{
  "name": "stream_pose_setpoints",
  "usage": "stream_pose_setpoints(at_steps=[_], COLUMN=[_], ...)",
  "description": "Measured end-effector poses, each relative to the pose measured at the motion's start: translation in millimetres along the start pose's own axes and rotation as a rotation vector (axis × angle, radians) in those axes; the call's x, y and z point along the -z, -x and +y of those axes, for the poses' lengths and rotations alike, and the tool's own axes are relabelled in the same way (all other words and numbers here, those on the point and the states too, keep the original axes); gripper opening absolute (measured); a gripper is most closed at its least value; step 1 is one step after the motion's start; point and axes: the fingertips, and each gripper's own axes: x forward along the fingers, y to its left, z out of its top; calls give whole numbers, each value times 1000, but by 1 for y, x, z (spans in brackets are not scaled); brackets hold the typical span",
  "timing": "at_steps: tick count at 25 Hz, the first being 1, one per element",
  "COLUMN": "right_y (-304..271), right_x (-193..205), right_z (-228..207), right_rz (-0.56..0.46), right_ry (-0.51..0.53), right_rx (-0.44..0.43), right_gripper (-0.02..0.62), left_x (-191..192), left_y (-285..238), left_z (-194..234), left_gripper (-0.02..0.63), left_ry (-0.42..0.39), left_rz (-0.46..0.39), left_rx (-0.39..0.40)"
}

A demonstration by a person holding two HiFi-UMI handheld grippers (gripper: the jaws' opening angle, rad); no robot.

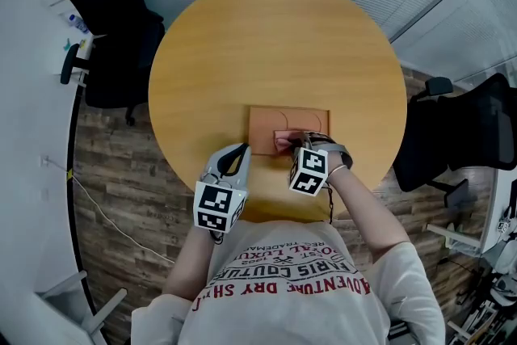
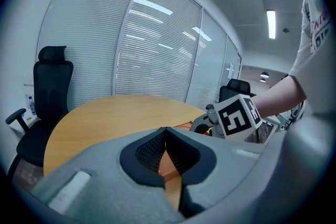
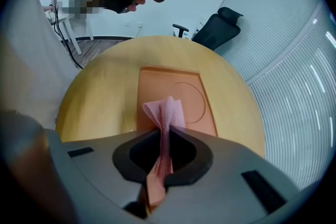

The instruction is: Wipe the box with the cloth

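Right gripper view: my right gripper clamps the pink cloth over the flat orange box, by the near edge of the table. Left gripper pinched together, empty. Advice: press the cloth flat, sweep edge to edge.

Right tool pinches cloth (left tool closed).

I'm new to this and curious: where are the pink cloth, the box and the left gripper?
pink cloth [image 3: 168,110]: right gripper view, on its spread upper fold.
box [image 1: 271,124]: head view, on the bare left part of its top.
left gripper [image 2: 166,129]: left gripper view, where its fingertips meet.
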Motion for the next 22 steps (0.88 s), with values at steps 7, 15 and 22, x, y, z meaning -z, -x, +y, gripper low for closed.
stream_pose_setpoints(at_steps=[7,15,22], right_y=[9,22,38], right_x=[3,17,31], right_z=[26,74,43], right_rz=[19,50,33], right_ry=[-57,-140,-177], right_rx=[-68,-303,-220], right_gripper=[29,28,29], left_x=[-2,1,-6], left_y=[5,14,9], left_z=[-9,-17,-12], left_gripper=[9,9,9], left_ry=[-19,-41,-57], left_rz=[-2,12,14], left_rx=[6,16,17])
